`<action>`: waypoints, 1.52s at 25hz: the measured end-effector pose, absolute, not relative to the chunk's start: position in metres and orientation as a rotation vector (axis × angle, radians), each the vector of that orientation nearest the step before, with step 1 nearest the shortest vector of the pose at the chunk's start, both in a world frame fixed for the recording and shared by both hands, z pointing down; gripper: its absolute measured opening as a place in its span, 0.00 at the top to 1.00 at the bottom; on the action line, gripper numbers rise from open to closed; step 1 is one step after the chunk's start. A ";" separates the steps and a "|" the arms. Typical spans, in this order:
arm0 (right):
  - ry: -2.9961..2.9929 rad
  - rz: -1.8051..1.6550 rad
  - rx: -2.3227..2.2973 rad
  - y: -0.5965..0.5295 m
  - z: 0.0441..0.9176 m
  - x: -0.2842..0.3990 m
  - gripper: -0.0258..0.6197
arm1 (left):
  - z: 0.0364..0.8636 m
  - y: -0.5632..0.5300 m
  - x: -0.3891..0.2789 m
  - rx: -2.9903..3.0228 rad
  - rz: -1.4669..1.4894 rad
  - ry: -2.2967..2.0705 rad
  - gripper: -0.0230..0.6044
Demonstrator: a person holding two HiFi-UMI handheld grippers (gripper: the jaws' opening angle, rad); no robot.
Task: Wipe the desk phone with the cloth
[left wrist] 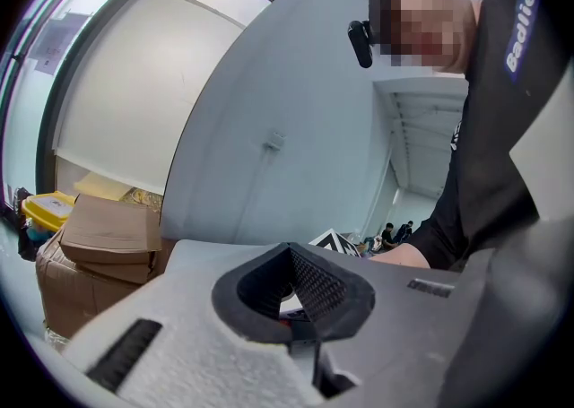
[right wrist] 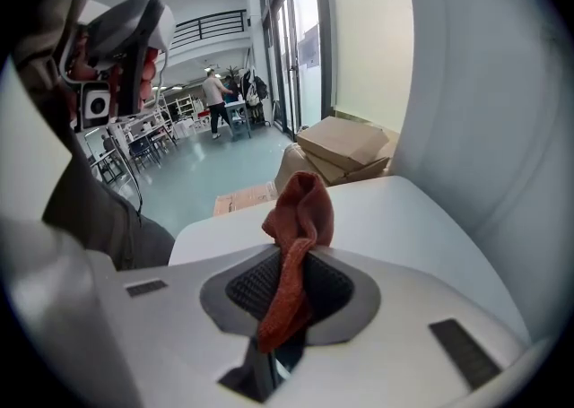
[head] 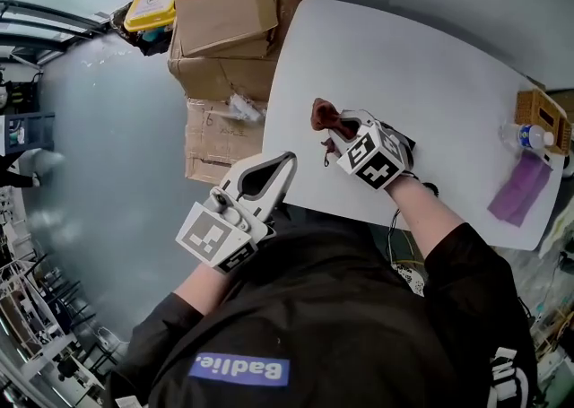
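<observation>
**A:** Big white table (head: 448, 65), cardboard boxes (head: 224, 21) stacked beside it. Where's the phone, though?

**B:** Can't make one out. Left gripper (head: 285, 162) hangs off the table's near edge, jaws together with nothing in them. Right gripper (head: 334, 135) is over the table, pinched on the rust-red cloth (head: 323, 115).

**A:** That cloth looks soft, light and floppy.

**B:** Yeah, I'd grab a fatter bunch so there's a wad to wipe with.

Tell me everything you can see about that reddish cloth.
The cloth is rust-red, soft and knit-looking, crumpled into a narrow bunch. The right hand-held gripper is shut on its middle: a folded lump sticks up past the jaws, and a tail hangs behind them. It is over the white table, towards the person's side.
</observation>
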State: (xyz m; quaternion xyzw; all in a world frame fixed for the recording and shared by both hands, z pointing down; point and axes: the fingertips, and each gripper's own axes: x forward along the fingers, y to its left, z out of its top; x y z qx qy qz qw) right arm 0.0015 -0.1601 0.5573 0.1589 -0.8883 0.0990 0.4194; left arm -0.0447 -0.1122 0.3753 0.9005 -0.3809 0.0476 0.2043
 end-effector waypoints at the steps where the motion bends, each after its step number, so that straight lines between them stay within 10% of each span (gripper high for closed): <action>1: -2.223 0.246 0.402 -0.164 0.557 0.004 0.85 | 0.375 -0.112 -0.045 2.509 0.132 -1.068 0.95; 38: -2.219 0.408 1.075 -0.164 0.513 0.087 0.85 | 0.362 -0.058 -0.033 2.627 0.090 -0.761 0.95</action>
